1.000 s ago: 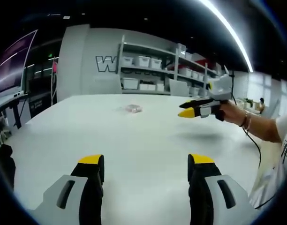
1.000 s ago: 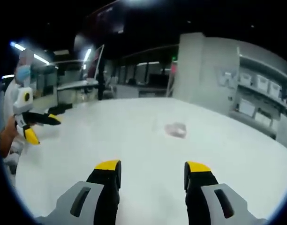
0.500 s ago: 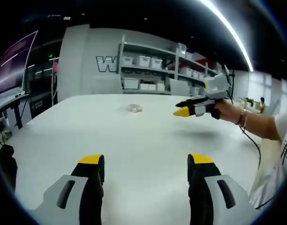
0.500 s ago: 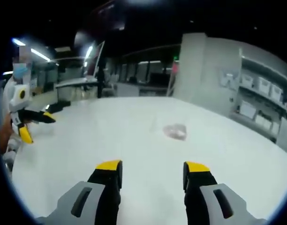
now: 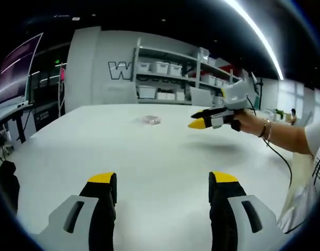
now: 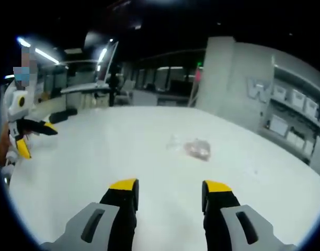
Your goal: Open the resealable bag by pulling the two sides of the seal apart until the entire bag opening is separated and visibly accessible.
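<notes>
A broad white desk (image 5: 149,157) is seen across both views, its far edge met by a grey wall and a shelving unit (image 5: 170,78) stacked with pale storage bins; the large letter on the wall is partly hidden behind the shelf post.

In the left gripper view, the left gripper (image 5: 162,183) is held low over the desk with its yellow-tipped jaws spread well apart and nothing between them. The right gripper (image 5: 199,123) is seen entering from the right, held by a hand (image 5: 249,121) above the desk; from this side angle it cannot be told how its jaws stand. The person's forearm is cut off at the view's edge.

In the right gripper view, the right gripper (image 6: 168,188) is shown with its jaws spread wide and empty above the desk.

The resealable bag (image 6: 196,148) is found lying flat on the desk, well ahead of both grippers and touched by neither. It is small, clear and blurred; something pinkish is made out inside, but the seal's condition cannot be judged.
</notes>
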Tool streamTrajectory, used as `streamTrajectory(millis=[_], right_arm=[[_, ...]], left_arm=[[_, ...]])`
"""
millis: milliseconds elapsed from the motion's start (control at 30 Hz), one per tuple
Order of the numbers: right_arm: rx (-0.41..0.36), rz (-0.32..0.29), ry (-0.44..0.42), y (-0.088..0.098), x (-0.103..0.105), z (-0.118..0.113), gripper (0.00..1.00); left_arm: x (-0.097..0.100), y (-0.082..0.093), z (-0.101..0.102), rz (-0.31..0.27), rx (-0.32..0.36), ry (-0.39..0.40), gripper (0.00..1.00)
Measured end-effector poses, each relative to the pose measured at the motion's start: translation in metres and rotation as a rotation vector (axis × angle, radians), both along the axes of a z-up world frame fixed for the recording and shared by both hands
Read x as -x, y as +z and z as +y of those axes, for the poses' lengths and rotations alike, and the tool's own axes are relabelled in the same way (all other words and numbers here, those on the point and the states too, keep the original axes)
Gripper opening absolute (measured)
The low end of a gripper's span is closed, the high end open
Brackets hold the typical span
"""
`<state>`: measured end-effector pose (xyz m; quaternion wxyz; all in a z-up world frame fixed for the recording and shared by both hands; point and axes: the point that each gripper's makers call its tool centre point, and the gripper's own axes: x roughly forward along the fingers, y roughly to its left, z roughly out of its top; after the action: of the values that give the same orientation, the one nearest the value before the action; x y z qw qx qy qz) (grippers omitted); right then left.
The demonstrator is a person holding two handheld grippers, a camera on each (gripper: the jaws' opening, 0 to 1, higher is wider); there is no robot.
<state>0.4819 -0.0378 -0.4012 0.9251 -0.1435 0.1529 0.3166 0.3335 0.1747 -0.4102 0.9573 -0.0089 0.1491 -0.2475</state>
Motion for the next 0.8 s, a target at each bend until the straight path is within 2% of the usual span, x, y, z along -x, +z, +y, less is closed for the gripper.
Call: streamTrajectory(millis=[433,800], right_arm=[[0.007,0.007,0.006,-0.007,-0.010,0.004,0.44],[0.049,-0.012,0.022,-0.007,-0.018,0.009,0.40]], left_arm=[[-0.002,-0.003,0.000,0.010,-0.001,0.005,0.70],[-0.006,-0.005,0.000,0.015,-0.002,0.003,0.70]])
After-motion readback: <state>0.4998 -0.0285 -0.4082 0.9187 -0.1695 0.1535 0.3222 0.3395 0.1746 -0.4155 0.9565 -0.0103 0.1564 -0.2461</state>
